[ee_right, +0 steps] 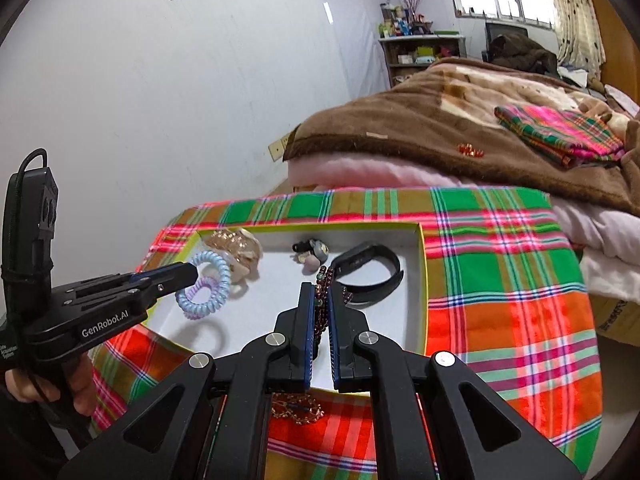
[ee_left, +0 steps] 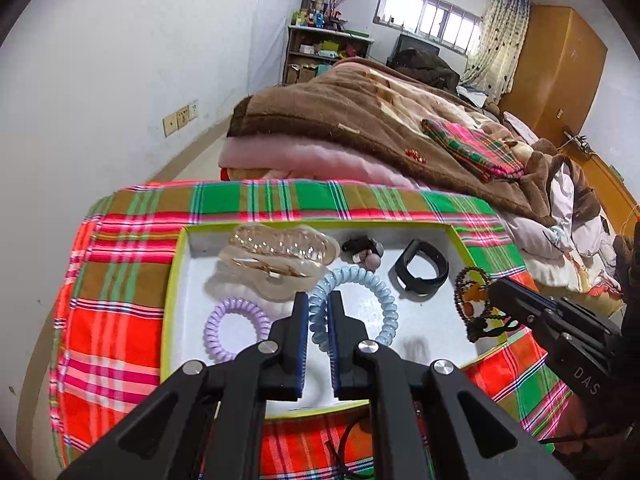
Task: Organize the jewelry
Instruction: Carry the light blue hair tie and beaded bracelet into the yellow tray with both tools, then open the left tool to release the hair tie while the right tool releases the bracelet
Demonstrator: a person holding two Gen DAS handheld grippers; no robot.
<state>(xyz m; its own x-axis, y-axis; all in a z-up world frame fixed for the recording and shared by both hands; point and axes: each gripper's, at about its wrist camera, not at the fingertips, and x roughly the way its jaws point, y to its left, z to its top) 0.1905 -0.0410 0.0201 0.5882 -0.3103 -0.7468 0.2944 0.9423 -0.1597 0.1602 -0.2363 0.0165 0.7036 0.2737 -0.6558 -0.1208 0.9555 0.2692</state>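
1. Left gripper [ee_left: 318, 308]: fingers pinched on the blue coil hair tie [ee_left: 384, 292], which hangs above the box floor (its shadow shows on the white bottom in the right wrist view).
2. Right gripper [ee_right: 320, 300]: fingers clamped on a dark beaded bracelet [ee_right: 325, 280]; in the left wrist view it dangles from the tips over the box's right rim.
3. White shallow box [ee_left: 174, 280] with a yellow-green rim sits on a plaid-covered worktop [ee_left: 120, 280].
4. Inside the box: a beige hair claw clip [ee_left: 276, 252] at the far left, a purple coil hair tie [ee_left: 232, 330] near the left wall, a small dark clip with a pinkish bead [ee_left: 364, 252] at the far wall, and a black wristband [ee_left: 422, 272] at the far right.
5. In the right wrist view the purple tie sits directly under the hanging blue one (overlapping in that view; contact not clear).
6. A gold-coloured chain [ee_right: 296, 406] lies on the plaid cloth just outside the near rim, partly hidden by the right gripper body.
7. A hand [ee_right: 48, 388] grips the left gripper's handle.
8. A bed with a brown blanket [ee_left: 360, 120] lies behind the worktop.
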